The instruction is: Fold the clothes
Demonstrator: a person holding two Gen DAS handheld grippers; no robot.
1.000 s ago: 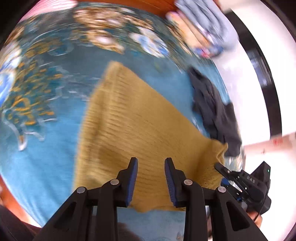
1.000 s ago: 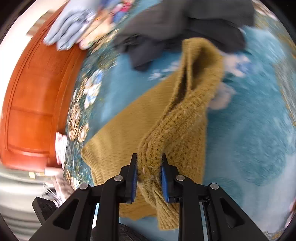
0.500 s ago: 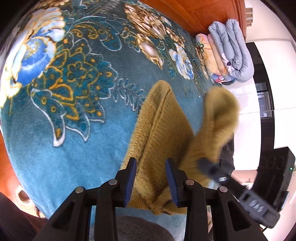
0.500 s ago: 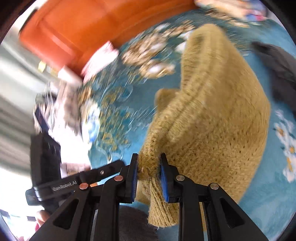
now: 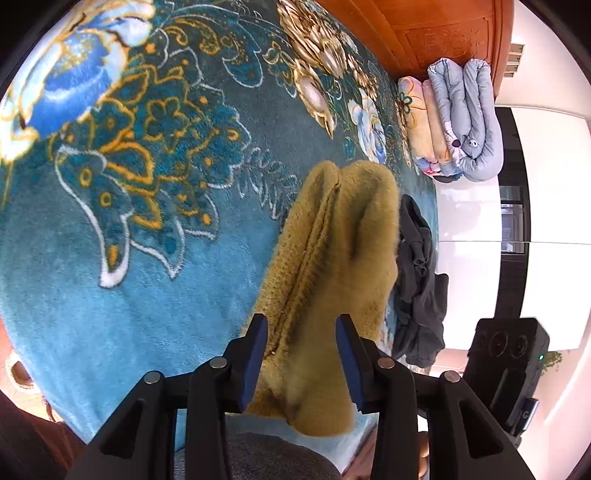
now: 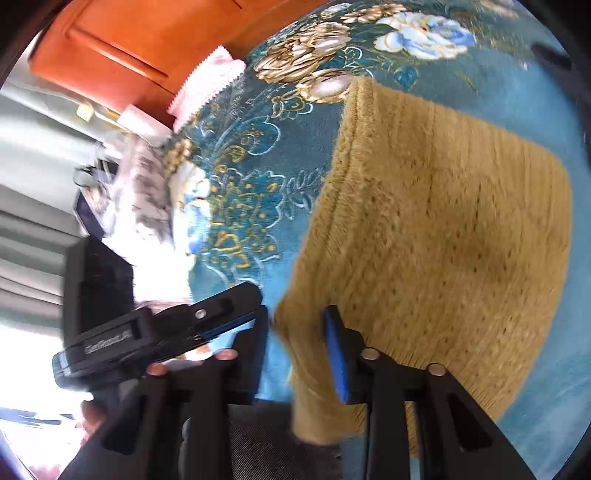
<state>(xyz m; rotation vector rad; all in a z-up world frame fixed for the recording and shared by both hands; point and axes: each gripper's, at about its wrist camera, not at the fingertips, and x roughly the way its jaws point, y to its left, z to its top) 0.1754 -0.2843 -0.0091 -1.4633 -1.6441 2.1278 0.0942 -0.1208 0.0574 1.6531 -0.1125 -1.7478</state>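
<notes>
A mustard knit sweater (image 5: 332,266) lies folded over on the blue floral blanket (image 5: 129,221). It also fills the right wrist view (image 6: 443,240). My left gripper (image 5: 301,358) is open, its fingers either side of the sweater's near edge without pinching it. My right gripper (image 6: 295,350) is open too, just above the sweater's near corner, with a loose fold hanging between the fingers. The left gripper's body (image 6: 159,332) shows at the left of the right wrist view. A dark grey garment (image 5: 421,280) lies crumpled right of the sweater.
Rolled grey and floral bedding (image 5: 454,122) lies at the far right by the orange wooden headboard (image 5: 424,29). A pink cloth (image 6: 207,88) and patterned fabric (image 6: 147,192) lie at the bed's left edge. The right gripper's body (image 5: 509,369) is at lower right.
My right gripper carried the sweater's edge across, folding it over, then opened and let go. My left gripper's fingers have opened wider around the near edge.
</notes>
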